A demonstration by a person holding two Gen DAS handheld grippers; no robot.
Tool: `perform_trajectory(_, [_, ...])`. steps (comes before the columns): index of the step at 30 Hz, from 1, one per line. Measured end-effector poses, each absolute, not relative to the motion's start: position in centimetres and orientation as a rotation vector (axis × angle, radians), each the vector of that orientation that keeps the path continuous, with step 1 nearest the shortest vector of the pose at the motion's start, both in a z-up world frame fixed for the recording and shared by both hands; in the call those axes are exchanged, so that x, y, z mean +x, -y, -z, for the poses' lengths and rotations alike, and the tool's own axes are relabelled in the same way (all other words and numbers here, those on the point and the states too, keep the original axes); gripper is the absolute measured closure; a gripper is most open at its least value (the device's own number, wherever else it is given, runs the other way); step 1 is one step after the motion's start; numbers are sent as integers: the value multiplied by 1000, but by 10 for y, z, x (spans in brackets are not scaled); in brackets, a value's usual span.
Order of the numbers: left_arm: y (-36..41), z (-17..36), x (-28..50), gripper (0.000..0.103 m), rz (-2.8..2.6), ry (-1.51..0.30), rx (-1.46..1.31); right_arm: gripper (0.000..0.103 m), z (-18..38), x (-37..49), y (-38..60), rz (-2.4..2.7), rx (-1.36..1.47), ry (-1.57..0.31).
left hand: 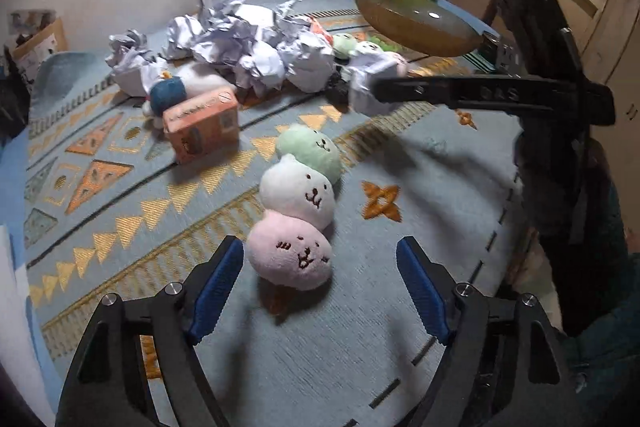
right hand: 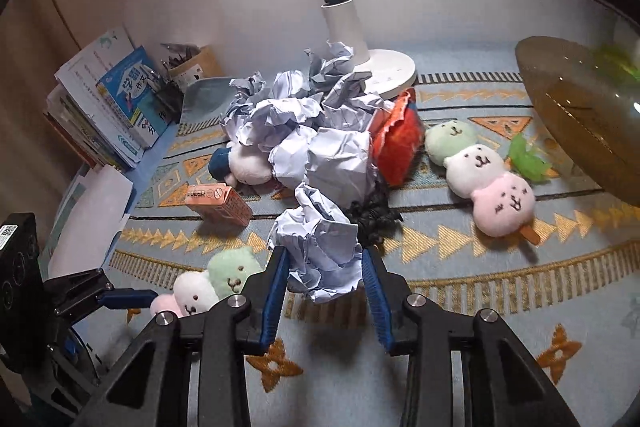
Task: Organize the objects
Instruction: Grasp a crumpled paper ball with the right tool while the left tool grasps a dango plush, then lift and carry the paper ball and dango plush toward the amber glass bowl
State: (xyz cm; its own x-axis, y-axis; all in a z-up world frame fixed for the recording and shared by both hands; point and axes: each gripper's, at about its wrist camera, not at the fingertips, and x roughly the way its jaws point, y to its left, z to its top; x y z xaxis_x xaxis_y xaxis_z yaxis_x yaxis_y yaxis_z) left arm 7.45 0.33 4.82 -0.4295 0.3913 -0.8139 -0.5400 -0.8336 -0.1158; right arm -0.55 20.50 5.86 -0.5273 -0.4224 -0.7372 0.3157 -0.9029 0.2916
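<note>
The right gripper (right hand: 325,263) pinches a crumpled paper ball (right hand: 320,247) just off the paper heap (right hand: 304,131) at 12 o'clock, while the left gripper (left hand: 320,267) spreads wide, empty, its fingers flanking the pink end of the dango plush (left hand: 298,211) on the rug (left hand: 400,327).

Left gripper (left hand: 320,283) at 6 o'clock, jaws apart, pads clear of plush. Three-ball plush toy (left hand: 298,207) on patterned cloth (left hand: 400,327), pink end between jaws, green end toward 12. Orange box (left hand: 202,129) at 10 o'clock. Crumpled paper pile (left hand: 236,43) at 11–12. Right gripper (left hand: 372,89) entering from 3 o'clock, clamped on paper ball (left hand: 366,83). Wooden bowl (left hand: 416,23) at 1 o'clock.
</note>
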Motion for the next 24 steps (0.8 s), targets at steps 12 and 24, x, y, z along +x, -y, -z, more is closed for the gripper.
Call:
perform_trajectory(12, [-32, -21, 44, 55, -2362, -247, -1295, 66, -45, 28, -234, 2461, 1243, 151])
perform_trajectory(24, [-51, -46, 52, 56, -2403, -170, -1198, 66, -42, 27, -245, 2467, 1243, 197])
